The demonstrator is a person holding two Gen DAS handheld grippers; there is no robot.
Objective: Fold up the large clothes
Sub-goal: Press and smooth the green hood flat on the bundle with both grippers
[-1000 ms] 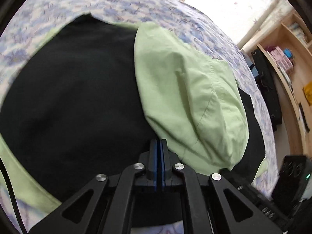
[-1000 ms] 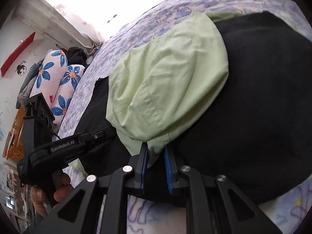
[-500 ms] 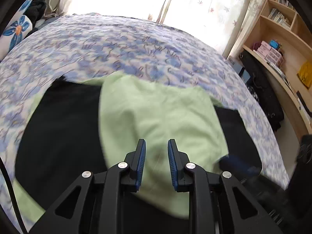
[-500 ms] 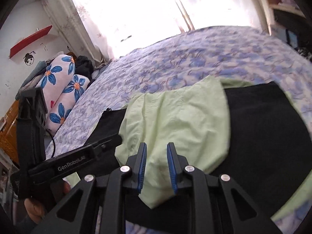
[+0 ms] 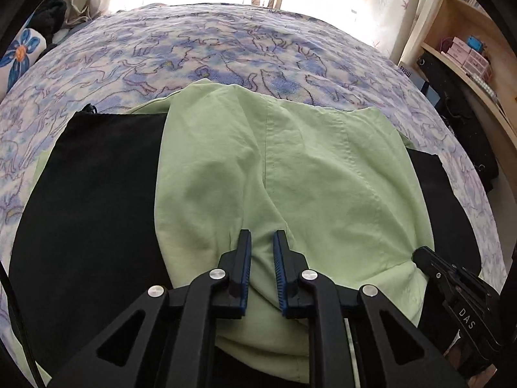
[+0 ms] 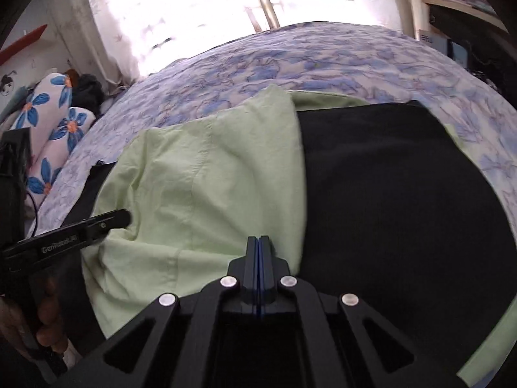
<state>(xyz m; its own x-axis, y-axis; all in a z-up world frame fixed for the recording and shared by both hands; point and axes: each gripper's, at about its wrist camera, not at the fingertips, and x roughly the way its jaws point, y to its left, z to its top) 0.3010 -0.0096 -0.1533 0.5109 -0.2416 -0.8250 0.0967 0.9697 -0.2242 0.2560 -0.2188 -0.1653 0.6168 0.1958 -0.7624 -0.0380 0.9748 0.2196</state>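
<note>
A large black garment with a light green lining lies spread on the bed. A green flap is folded over its middle. My left gripper hovers over the near part of the flap. Its jaws are slightly apart and closing, and green cloth shows through the gap without being pressed. My right gripper is shut, with its tip at the flap's edge beside the black cloth. No cloth shows between its pads. Each gripper also shows in the other's view, the right gripper and the left gripper at opposite sides of the flap.
The bed sheet has a blue and purple pattern. Flowered pillows and a dark heap of clothes lie at the far left. Wooden shelves and a black bag stand to the right. A hand holds the left gripper.
Both grippers have drawn back from the garment, so more of the bed shows. The left has opened a little. The right let go of the green flap's edge and then shut.
</note>
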